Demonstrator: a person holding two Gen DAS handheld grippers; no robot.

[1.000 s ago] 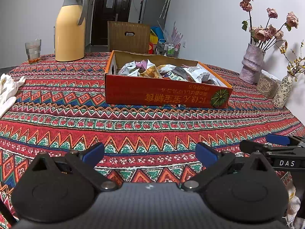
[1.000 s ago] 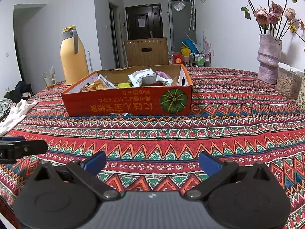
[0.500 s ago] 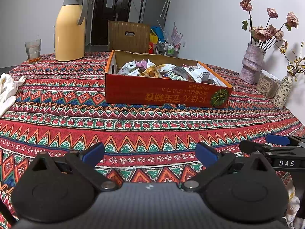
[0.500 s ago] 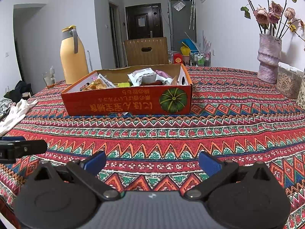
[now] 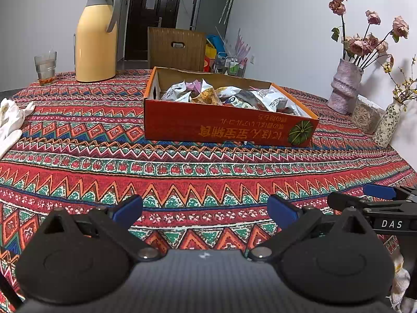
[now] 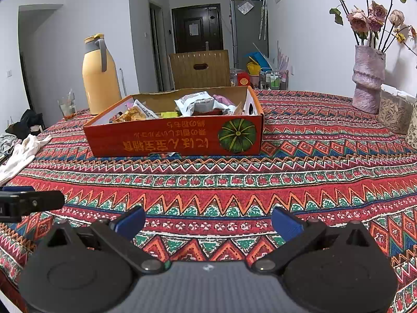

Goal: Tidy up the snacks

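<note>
Nothing has shifted since a second ago. My left gripper point(image 5: 204, 208) and right gripper point(image 6: 208, 221) hover spread wide and empty; the snacks point(image 5: 229, 96) lie in the box point(image 5: 221, 127). I judge sorting either done or pending.

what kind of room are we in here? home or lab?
Most likely a home dining area. A table under a patterned tablecloth carries a yellow thermos jug, a vase of dried roses and an orange box of snacks; a fridge and entry door stand behind.
</note>
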